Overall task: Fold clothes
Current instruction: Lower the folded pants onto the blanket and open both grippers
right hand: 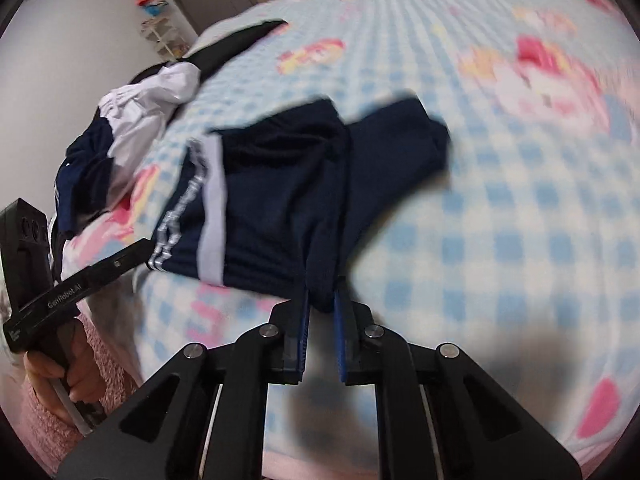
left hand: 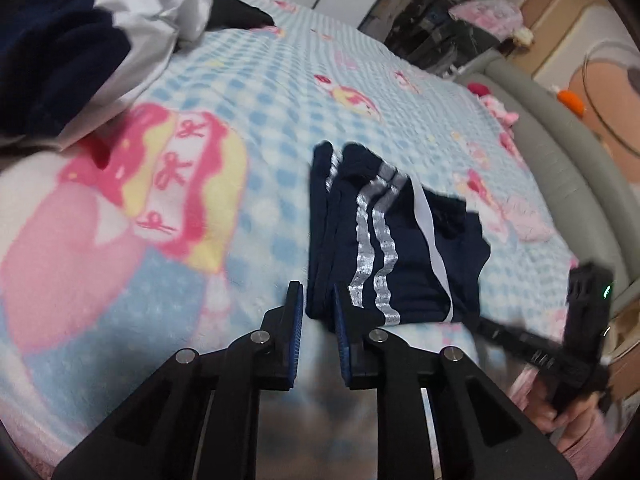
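Both cams ride on the grippers, looking fwd along the fingers and angled down at the bed blanket [left hand: 280,92], close up. Left wrist view sits at the near-left edge of the navy shorts [left hand: 384,240], right wrist view at their near-right corner. Shared: shorts, blanket, clothes pile [right hand: 132,120]; each view catches the other gripper.

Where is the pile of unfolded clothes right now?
The clothes pile lies on the checked blanket, upper left in the left wrist view, beyond the navy shorts.
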`<action>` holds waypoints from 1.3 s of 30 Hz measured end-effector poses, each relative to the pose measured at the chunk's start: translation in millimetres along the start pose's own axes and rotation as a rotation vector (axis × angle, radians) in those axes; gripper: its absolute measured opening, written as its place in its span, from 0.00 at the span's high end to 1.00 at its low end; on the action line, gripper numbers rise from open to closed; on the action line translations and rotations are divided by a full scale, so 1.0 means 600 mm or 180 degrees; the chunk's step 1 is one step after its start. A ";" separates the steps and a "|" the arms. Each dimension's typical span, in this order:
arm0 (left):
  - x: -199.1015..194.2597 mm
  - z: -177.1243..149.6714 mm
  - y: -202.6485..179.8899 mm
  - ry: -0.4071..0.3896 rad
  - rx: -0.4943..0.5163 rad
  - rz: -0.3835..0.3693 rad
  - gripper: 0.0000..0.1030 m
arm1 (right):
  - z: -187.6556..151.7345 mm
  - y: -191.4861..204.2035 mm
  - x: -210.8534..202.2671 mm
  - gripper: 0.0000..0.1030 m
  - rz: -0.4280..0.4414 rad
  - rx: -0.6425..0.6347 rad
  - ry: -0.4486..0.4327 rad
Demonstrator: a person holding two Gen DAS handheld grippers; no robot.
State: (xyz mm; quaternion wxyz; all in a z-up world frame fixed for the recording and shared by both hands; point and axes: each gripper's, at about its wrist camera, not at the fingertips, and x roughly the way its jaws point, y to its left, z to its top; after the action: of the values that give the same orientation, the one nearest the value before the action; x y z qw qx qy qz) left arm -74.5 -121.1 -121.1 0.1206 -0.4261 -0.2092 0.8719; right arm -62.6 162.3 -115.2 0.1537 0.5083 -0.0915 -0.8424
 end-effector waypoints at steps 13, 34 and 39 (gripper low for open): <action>0.073 0.019 -0.039 0.0031 0.0305 0.0088 0.75 | 0.047 0.067 0.047 0.77 -0.0696 -0.0887 -0.0131; -0.061 0.067 -0.057 0.0389 0.0121 0.0398 0.47 | 0.027 0.050 -0.084 0.73 -0.0798 -0.0654 0.0174; -0.043 0.120 -0.048 0.0277 0.0163 0.0146 0.38 | 0.056 0.021 -0.087 0.50 -0.0399 -0.0357 0.0082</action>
State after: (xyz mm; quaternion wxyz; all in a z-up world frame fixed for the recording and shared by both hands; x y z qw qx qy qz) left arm -115.2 -124.3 -50.2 0.1205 -0.4651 -0.1716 0.8601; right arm -67.7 168.6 -52.5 0.1301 0.5143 -0.0102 -0.8476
